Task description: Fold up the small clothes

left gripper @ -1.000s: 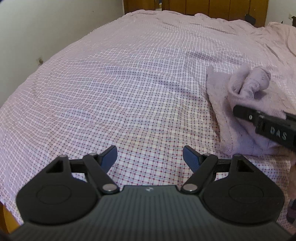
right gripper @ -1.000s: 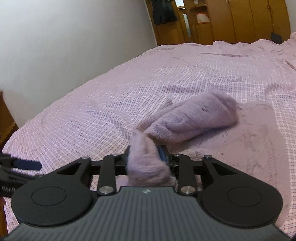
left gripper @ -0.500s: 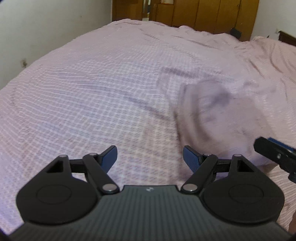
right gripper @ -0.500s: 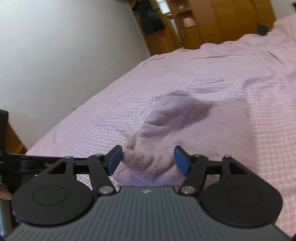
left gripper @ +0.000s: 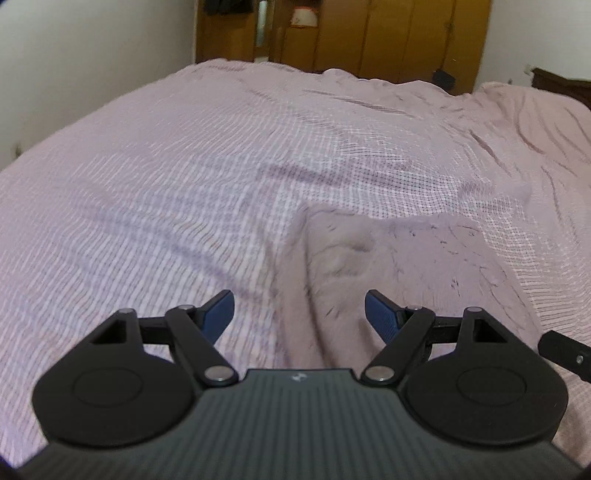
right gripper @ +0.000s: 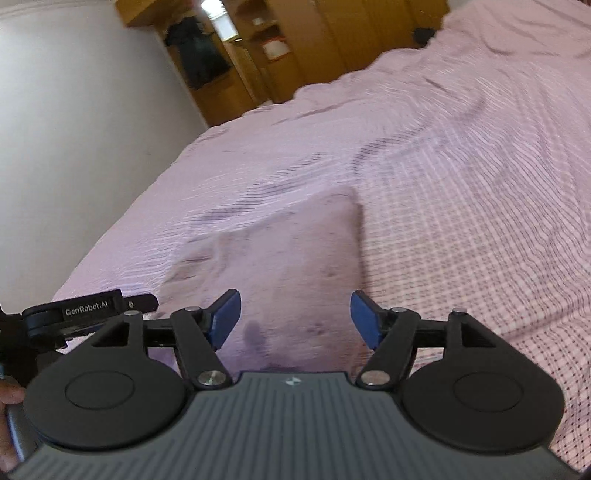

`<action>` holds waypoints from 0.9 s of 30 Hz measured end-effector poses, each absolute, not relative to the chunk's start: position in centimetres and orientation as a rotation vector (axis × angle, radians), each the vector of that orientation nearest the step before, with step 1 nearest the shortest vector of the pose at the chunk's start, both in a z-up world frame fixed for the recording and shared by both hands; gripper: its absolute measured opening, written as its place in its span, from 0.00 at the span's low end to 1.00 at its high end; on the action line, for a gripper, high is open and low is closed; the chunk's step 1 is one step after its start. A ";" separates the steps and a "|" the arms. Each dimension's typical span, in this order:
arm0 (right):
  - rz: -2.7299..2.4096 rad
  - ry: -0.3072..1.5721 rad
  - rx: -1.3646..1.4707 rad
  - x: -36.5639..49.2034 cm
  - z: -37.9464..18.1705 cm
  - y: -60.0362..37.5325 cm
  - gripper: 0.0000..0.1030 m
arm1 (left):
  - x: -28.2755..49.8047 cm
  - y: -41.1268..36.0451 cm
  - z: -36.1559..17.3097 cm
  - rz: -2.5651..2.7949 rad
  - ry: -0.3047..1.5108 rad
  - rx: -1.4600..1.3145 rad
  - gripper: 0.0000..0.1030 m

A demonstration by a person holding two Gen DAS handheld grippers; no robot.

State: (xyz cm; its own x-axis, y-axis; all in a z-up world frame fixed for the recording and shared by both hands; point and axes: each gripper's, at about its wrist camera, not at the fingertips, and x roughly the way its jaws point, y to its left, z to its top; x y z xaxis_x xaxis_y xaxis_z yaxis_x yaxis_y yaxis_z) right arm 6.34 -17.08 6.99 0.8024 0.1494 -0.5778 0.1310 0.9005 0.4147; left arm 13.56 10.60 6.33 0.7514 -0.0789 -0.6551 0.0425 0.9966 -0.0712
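Bed: a wide bed (left gripper: 184, 177) under a pink checked sheet carries everything; its far edge runs along a row of wooden wardrobes (left gripper: 388, 33), its left edge along a white wall (right gripper: 74, 147).
Garment: a small mauve fleecy garment (left gripper: 388, 266) lies flat on the bed near its near edge, folded into a rough rectangle with a soft ridge along its left side; dark lint specks show on its right part. In the right wrist view the same garment (right gripper: 295, 266) reaches from between the claw's fingers up toward the middle of the bed.
Left claw: the left claw (left gripper: 299, 314) is wide, nothing pinched; its blue pads (left gripper: 380, 317) hang above the garment's near left part, the left pad over bare sheet, the right pad over fleece. Whether they touch the cloth I cannot tell.
Right claw: the right claw (right gripper: 295, 321) has just been opening and now stands wide; the garment lies below and between its pads (right gripper: 225, 317), which do not press on it.
Neighbours: each claw's black side shows at the edge of the other's view, close beside it.
Focus: both views are somewhat blurred.
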 end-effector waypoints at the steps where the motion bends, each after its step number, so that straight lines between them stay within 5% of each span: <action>1: -0.002 0.646 0.461 6.6 6.6 -17.3 0.71 | 14.0 10.2 6.1 -0.069 0.718 -0.039 0.76; 5: -0.009 0.644 0.492 7.9 5.1 -18.2 0.77 | 16.0 8.6 4.7 -0.086 0.722 0.007 0.69; 9: 0.010 0.638 0.498 8.7 4.2 -18.2 0.79 | 16.8 8.1 4.0 -0.141 0.722 -0.023 0.16; 27: 0.179 0.632 0.281 9.6 4.4 -13.6 0.83 | 16.5 10.3 4.0 -0.048 0.700 0.109 0.15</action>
